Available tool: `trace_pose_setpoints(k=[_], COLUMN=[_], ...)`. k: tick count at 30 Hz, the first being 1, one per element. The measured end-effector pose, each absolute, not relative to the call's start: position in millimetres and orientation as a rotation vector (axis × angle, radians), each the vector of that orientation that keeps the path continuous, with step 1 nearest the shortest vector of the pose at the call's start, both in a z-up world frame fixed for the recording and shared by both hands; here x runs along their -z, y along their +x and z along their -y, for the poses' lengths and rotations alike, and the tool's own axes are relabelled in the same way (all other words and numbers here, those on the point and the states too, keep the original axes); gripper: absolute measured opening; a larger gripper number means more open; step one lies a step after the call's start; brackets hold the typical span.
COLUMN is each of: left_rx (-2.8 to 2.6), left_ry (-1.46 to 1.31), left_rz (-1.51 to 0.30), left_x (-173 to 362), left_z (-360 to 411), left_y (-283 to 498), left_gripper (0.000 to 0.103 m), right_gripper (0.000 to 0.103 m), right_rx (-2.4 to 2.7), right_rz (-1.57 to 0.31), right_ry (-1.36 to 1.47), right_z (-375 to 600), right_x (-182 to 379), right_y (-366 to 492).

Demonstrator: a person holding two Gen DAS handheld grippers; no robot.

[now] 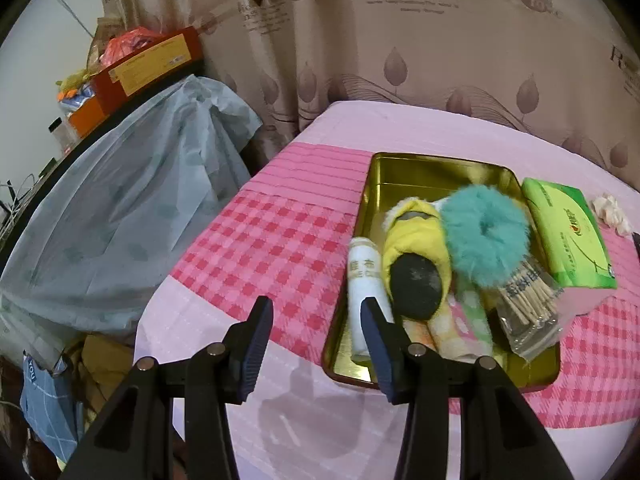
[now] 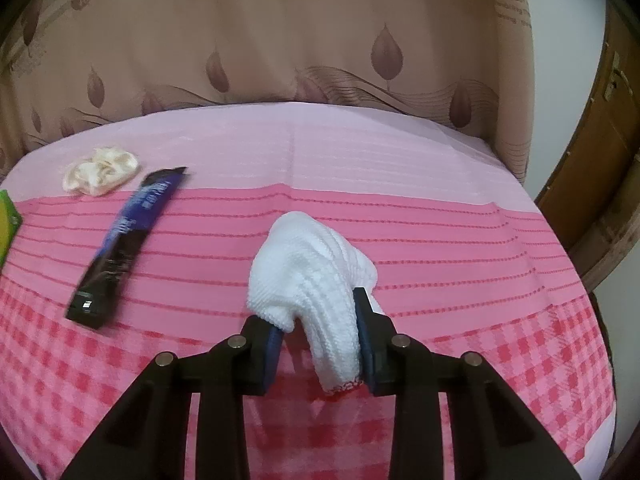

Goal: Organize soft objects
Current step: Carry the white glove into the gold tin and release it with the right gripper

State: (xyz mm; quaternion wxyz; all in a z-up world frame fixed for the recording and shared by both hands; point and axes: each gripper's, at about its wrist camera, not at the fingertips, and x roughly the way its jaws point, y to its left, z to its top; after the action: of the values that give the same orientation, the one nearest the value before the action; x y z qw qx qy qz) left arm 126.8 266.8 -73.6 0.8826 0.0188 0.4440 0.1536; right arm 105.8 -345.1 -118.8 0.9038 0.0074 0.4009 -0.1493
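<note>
In the left wrist view a gold tin tray [image 1: 424,166] on the pink cloth holds a yellow plush toy [image 1: 416,244], a teal fluffy scrunchie [image 1: 486,234], a white rolled towel [image 1: 364,280], folded cloths and a bag of cotton swabs [image 1: 528,300]. My left gripper [image 1: 316,316] is open and empty at the tray's near left corner. In the right wrist view my right gripper [image 2: 316,320] is closed on a white knit glove [image 2: 312,276], which bulges forward between the fingers above the cloth.
A green tissue pack [image 1: 568,236] lies right of the tray. A cream scrunchie [image 2: 100,174] and a dark blue sachet [image 2: 124,240] lie on the cloth at the left of the right wrist view. A curtain hangs behind. A covered pile [image 1: 120,216] stands left of the table.
</note>
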Motion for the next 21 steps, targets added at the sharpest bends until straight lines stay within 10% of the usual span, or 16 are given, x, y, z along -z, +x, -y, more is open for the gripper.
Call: trace_pose_setpoints(k=[21], left_rx=[-0.451], left_ry=[-0.179], left_rz=[-0.912], left_x=[69], left_z=[-317], left_y=[116], left_gripper=[0.047], right_gripper=[0.029], right_rx=[-0.216], right_rz=[-0.754], right_ry=[-0.006], right_z=[122], right_x=[41], right_y=[158])
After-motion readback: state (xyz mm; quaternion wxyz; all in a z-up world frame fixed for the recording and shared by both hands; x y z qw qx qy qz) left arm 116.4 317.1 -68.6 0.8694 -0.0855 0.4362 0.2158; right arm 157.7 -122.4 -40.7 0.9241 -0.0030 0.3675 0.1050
